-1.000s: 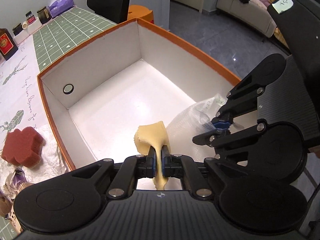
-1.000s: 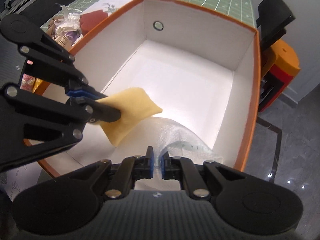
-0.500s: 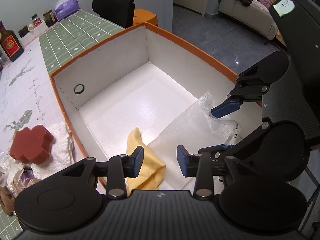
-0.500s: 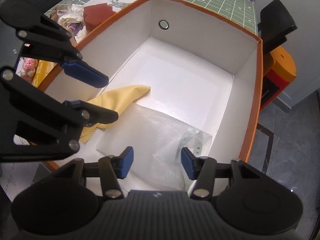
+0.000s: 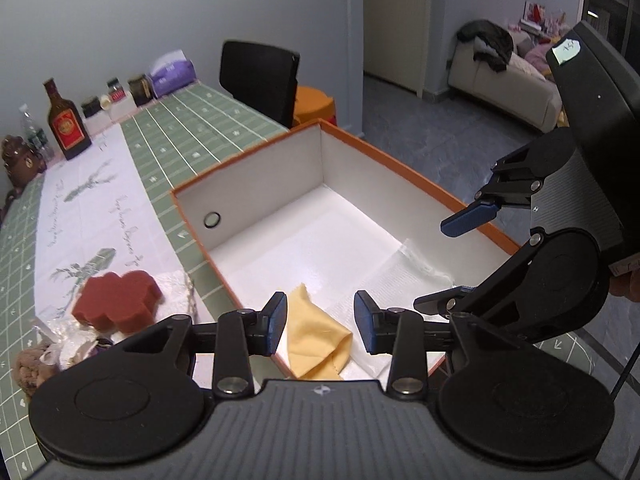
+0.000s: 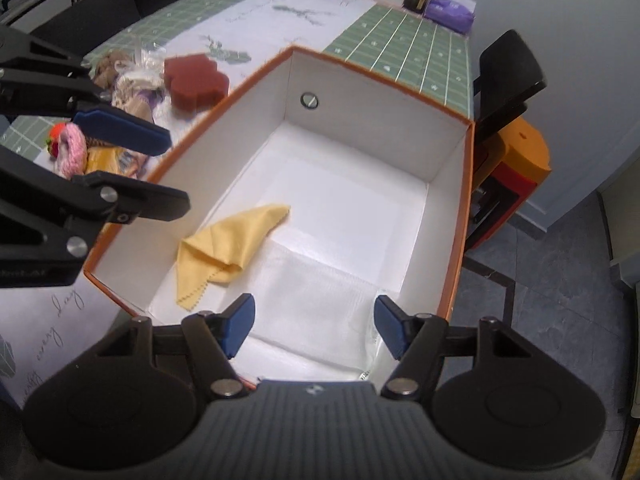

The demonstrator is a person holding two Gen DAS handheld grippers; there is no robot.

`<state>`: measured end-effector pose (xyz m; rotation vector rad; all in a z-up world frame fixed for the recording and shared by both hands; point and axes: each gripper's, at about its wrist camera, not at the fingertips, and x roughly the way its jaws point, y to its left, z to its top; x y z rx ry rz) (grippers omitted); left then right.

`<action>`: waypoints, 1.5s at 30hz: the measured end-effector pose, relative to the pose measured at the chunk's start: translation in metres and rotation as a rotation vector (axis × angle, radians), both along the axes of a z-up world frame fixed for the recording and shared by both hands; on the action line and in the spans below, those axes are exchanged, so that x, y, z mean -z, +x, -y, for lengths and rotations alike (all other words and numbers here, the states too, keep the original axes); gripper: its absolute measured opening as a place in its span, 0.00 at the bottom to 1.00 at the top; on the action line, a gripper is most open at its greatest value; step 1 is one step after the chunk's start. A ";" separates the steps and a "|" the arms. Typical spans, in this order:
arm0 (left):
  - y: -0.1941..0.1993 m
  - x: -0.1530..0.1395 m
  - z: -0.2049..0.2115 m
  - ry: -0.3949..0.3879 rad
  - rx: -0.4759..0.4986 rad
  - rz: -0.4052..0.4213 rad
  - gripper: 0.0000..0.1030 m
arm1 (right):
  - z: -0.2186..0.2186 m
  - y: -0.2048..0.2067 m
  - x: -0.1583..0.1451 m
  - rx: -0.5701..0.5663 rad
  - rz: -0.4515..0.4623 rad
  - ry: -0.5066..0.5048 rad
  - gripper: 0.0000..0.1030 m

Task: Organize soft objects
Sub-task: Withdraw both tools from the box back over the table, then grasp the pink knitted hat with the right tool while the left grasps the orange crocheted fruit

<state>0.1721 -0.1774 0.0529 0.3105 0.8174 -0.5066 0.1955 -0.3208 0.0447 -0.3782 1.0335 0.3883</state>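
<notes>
Dim, cool indoor light overall. Brightest on the white floor of the box (image 6: 360, 200), with a soft sheen toward its middle and a milder one in the left wrist view (image 5: 320, 236). Soft-edged shadows only, along the near left inner wall. Strong fisheye bending, with dark vignetted corners and curved table lines far left. Slight motion blur on the red sponge (image 5: 116, 300) and the purple pack (image 6: 450, 10). Mild graininess in the darker far room.

Blk hand-held gripper (image 5: 320, 322), blue pads (image 5: 277, 322), silver screws
</notes>
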 end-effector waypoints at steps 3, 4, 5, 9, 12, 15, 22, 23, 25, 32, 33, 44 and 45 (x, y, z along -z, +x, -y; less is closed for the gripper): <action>-0.019 -0.007 -0.012 -0.008 -0.011 0.067 0.43 | -0.006 -0.015 -0.011 0.016 0.062 0.052 0.64; -0.025 -0.010 -0.017 -0.010 -0.020 0.090 0.43 | -0.010 -0.021 -0.014 0.017 0.084 0.071 0.63; -0.031 -0.011 -0.023 -0.018 -0.025 0.110 0.43 | -0.014 -0.026 -0.016 0.020 0.104 0.088 0.64; -0.052 -0.017 -0.054 -0.073 -0.061 0.156 0.43 | -0.038 -0.055 -0.025 0.007 0.200 0.154 0.64; -0.068 -0.017 -0.080 -0.087 -0.103 0.203 0.43 | -0.054 -0.075 -0.028 -0.008 0.255 0.239 0.64; -0.084 -0.012 -0.108 -0.079 -0.174 0.252 0.43 | -0.070 -0.092 -0.024 -0.006 0.289 0.329 0.64; -0.115 0.010 -0.166 -0.113 -0.316 0.291 0.43 | -0.110 -0.128 0.000 0.000 0.328 0.469 0.64; -0.118 0.013 -0.171 -0.121 -0.328 0.292 0.43 | -0.116 -0.132 0.005 0.006 0.326 0.486 0.64; -0.129 0.023 -0.184 -0.131 -0.353 0.297 0.43 | -0.126 -0.138 0.016 0.013 0.319 0.508 0.64; -0.142 0.069 -0.200 -0.170 -0.367 0.254 0.45 | -0.162 -0.146 0.055 0.011 0.327 0.480 0.64; -0.141 0.074 -0.200 -0.164 -0.376 0.243 0.46 | -0.166 -0.146 0.059 0.012 0.328 0.470 0.64; -0.124 0.085 -0.221 -0.132 -0.449 0.254 0.60 | -0.185 -0.123 0.078 -0.008 0.325 0.402 0.65; -0.121 0.086 -0.226 -0.124 -0.474 0.245 0.60 | -0.188 -0.120 0.079 -0.018 0.329 0.395 0.68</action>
